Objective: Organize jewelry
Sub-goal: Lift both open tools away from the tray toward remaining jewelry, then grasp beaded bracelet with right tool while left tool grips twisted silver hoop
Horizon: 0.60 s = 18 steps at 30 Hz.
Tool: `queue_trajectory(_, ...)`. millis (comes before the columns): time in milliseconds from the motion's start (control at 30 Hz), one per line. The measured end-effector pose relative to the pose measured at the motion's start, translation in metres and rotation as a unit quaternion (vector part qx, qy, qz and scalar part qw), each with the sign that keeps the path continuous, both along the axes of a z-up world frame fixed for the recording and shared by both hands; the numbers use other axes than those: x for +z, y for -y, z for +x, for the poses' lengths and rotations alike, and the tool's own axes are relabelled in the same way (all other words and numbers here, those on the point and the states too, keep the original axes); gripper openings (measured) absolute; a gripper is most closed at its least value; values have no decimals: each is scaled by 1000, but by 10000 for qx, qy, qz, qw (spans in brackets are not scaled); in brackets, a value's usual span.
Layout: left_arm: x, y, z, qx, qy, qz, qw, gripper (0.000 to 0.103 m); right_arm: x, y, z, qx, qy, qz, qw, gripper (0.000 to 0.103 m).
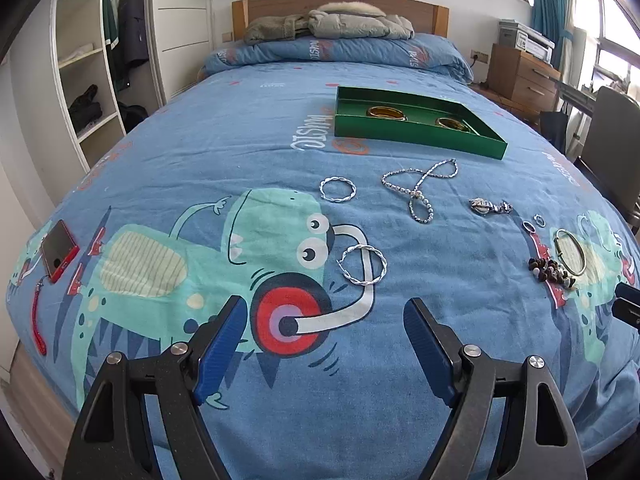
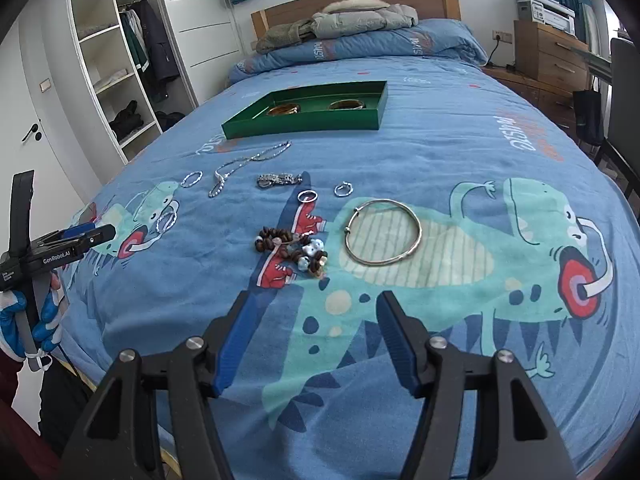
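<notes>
Blue bedspread (image 1: 240, 140): we count green tray (image 1: 416, 136), silver bangles, bead bracelet (image 2: 294, 250). Left tongs (image 1: 324, 340) and right tongs (image 2: 312, 332) gape, empty.

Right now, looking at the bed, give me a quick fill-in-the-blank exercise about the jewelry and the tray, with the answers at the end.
1. The tray lying on the bedspread is coloured ____.
2. Inside the tray sit ____ gold bangles.
3. The beaded bracelet has mostly ____ beads, and lies just left of the large silver bangle.
4. Both the left gripper and the right gripper are ____, with nothing between the fingers.

Missing words: green; two; brown; open
</notes>
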State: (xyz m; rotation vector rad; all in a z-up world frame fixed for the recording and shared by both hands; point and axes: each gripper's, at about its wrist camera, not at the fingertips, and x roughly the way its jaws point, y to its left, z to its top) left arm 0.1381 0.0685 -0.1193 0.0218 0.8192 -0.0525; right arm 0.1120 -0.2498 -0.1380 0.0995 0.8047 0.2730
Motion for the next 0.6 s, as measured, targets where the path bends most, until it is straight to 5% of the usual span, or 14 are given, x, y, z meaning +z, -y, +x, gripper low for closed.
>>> queue_trajectory(367,-36,22,55,-160,-497,69,9986,79,-39,-18,47,468,-455,39,9979,61)
queue_trajectory(600,-47,30,76,-176,-545,116,9983,64,-39,-34,71,771,-393,-31,9962,60)
